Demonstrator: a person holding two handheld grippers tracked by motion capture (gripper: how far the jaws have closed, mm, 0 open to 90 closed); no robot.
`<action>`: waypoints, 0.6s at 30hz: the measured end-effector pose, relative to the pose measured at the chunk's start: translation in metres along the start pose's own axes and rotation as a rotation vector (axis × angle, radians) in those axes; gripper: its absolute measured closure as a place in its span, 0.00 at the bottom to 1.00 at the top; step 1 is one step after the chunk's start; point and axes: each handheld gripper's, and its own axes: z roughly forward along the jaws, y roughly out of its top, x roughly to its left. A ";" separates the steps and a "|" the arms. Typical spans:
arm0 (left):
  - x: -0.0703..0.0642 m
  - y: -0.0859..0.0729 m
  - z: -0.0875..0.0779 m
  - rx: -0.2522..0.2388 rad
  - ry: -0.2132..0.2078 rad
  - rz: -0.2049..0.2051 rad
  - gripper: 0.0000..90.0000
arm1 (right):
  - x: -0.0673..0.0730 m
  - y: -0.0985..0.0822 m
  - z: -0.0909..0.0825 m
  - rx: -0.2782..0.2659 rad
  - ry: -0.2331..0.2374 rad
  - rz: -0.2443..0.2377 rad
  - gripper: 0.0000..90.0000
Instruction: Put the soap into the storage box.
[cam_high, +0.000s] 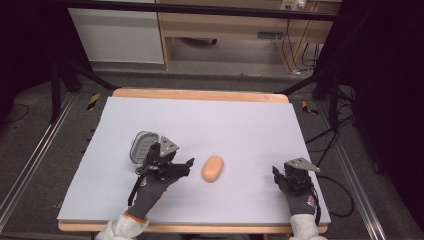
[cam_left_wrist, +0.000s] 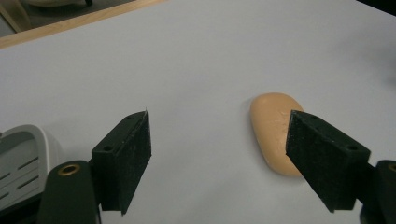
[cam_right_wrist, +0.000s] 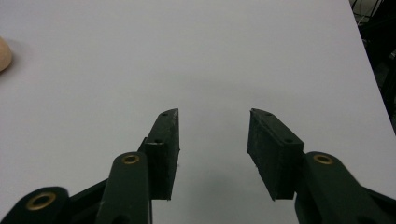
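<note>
**Peach soap sits just off your left gripper**

Peach-coloured and smooth, the soap bar lies on the pale lilac table cover, near the middle of the near half, and nothing holds it. Your left gripper is plainly the nearer tool: in the high view the bar lies at about 3 o'clock from its tips, just beside them but apart. Your right gripper stands well apart, with the bar off at its 9 o'clock.

The bar's long axis runs roughly 12 to 6 in the high view, tipped slightly toward 1. In the left gripper view the soap bar lies toward 2 o'clock, its long axis running away from the camera, and the right-hand pad covers its near edge; whether they touch, you cannot tell. The left gripper has its jaws spread with bare cover between them, so the bar is off to one side, not in the gap. Judging from that, you would need to shift toward 3 o'clock to straddle the narrow width.

The right gripper is part open and empty. The grey soap dish sits at 10 o'clock from the left gripper.
</note>
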 end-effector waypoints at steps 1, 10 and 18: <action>-0.002 0.001 0.002 0.010 -0.001 0.009 0.24 | 0.000 0.000 0.000 -0.001 0.000 -0.001 0.62; -0.017 0.009 0.016 0.039 0.000 0.036 0.23 | -0.002 0.000 0.001 -0.001 -0.010 0.011 0.72; -0.029 0.011 0.030 0.065 -0.006 0.059 0.23 | -0.005 0.000 -0.001 -0.006 -0.020 0.011 0.78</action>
